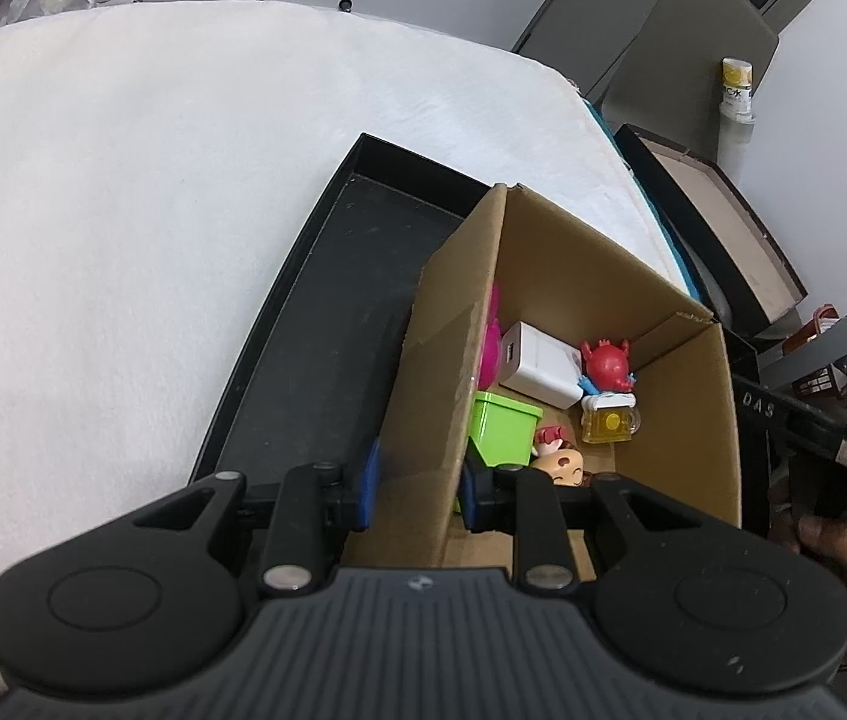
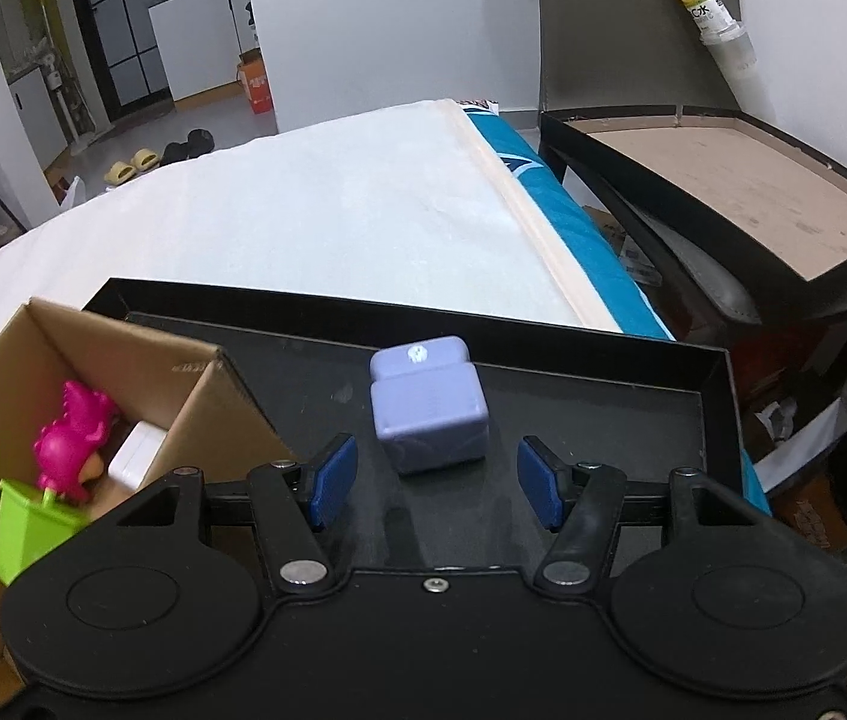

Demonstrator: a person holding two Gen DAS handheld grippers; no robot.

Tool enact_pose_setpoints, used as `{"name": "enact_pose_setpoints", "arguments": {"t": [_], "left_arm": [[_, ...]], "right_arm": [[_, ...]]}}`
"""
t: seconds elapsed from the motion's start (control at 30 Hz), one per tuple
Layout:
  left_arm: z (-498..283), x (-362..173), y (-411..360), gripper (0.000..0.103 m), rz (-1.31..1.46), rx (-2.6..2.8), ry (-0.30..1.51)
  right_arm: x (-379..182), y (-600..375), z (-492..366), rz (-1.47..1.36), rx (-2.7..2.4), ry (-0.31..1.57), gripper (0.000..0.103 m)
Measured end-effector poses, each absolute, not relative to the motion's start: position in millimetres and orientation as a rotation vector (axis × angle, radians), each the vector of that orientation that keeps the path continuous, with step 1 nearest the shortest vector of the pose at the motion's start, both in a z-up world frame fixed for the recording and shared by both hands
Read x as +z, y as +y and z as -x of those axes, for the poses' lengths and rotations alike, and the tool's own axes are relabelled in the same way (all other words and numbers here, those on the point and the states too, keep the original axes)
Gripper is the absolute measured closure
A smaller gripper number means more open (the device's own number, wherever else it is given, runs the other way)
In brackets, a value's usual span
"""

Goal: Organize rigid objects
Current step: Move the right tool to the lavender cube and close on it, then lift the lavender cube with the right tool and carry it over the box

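At the bottom of the left wrist view, the left gripper [image 1: 414,495] is clenched on the near wall of the cardboard box [image 1: 687,372], pinning it in place. Low in the right wrist view, the right gripper [image 2: 432,483] stands released, pads apart, just short of the lavender block [image 2: 429,411] on the black tray [image 2: 717,402] at frame centre. Most of the sorting looks done: the box already holds a pink dinosaur [image 2: 72,441], green cube [image 1: 501,429], white charger [image 1: 540,369] and red figure [image 1: 603,363] (among others). Only the block seems left. At upper right, a bottle [image 2: 705,6] reads roughly "C2K".
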State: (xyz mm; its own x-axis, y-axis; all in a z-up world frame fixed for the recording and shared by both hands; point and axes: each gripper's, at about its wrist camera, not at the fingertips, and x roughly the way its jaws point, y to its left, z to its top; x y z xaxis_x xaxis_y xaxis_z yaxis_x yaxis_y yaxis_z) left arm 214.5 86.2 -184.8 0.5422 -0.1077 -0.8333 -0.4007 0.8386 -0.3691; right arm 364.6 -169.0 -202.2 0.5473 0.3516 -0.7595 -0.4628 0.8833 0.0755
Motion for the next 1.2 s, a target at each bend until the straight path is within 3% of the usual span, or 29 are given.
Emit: {"name": "enact_pose_setpoints", "arguments": {"t": [0.37, 0.43, 0.47, 1.2], "left_arm": [[-216.8, -186.8, 85.4, 0.078, 0.569, 0.19, 1.004], [-217.2, -186.6, 85.4, 0.078, 0.569, 0.188, 1.003], [-217.5, -187.0, 85.5, 0.078, 0.569, 0.19, 1.005], [-213.6, -187.5, 87.5, 0.078, 0.582, 0.168, 1.005]], "right_arm": [[-209.4, -169.3, -380.6, 0.079, 0.482, 0.846, 0.045], [-210.0, -169.2, -380.9, 0.068, 0.487, 0.844, 0.057], [-210.0, -168.5, -380.1, 0.067, 0.499, 0.845, 0.057], [-184.9, -181.2, -338.5, 0.138, 0.398, 0.924, 0.059]]}}
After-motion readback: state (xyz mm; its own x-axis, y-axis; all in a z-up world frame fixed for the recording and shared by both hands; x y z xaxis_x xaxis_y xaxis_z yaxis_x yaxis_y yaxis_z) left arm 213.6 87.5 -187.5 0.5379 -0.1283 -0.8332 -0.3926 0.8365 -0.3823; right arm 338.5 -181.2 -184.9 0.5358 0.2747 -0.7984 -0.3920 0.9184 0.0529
